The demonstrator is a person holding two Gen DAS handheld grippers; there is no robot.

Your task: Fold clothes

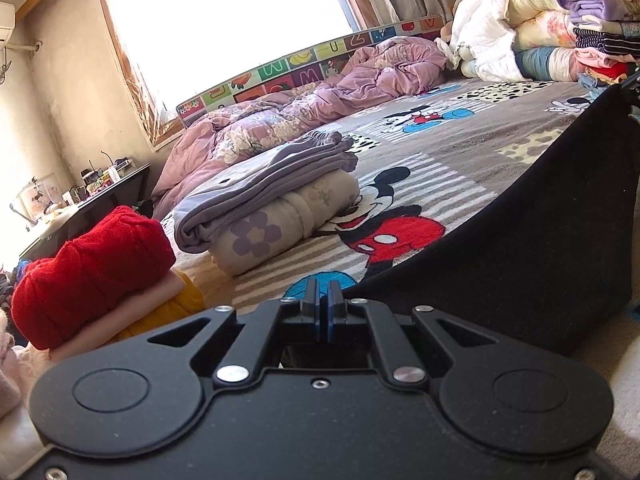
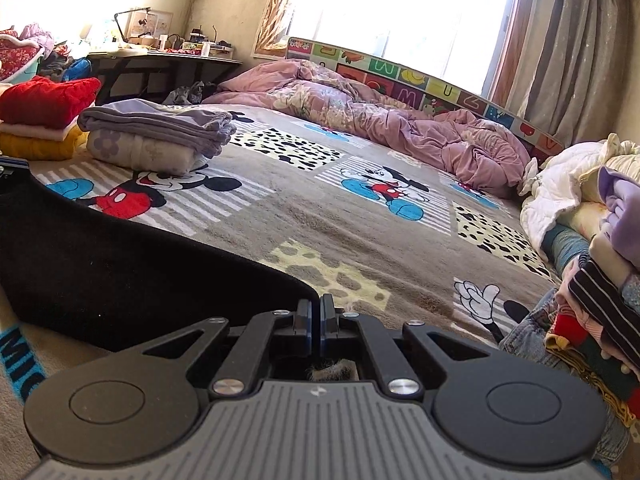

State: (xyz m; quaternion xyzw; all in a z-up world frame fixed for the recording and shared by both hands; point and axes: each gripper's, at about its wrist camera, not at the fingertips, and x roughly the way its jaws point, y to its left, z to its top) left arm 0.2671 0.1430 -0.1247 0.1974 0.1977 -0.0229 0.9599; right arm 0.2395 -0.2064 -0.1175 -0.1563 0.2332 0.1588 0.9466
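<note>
A black garment (image 1: 520, 240) hangs stretched between both grippers just above the cartoon-mouse blanket (image 2: 360, 224) on the bed. My left gripper (image 1: 323, 298) is shut, with the garment's near left corner pinched at its fingertips. In the right wrist view the same black garment (image 2: 120, 264) runs left from my right gripper (image 2: 316, 314), which is shut on its other corner. Each gripper shows at the edge of the other's view: the right gripper (image 1: 630, 86) at the far right, the left gripper (image 2: 12, 168) at the far left.
A folded grey-lilac garment on a floral quilted piece (image 1: 272, 200) lies ahead on the blanket. A red, white and yellow folded stack (image 1: 92, 264) sits at the bed's left edge. A pile of clothes (image 2: 592, 320) and bedding is on the right, and a pink duvet (image 2: 400, 120) lies along the headboard.
</note>
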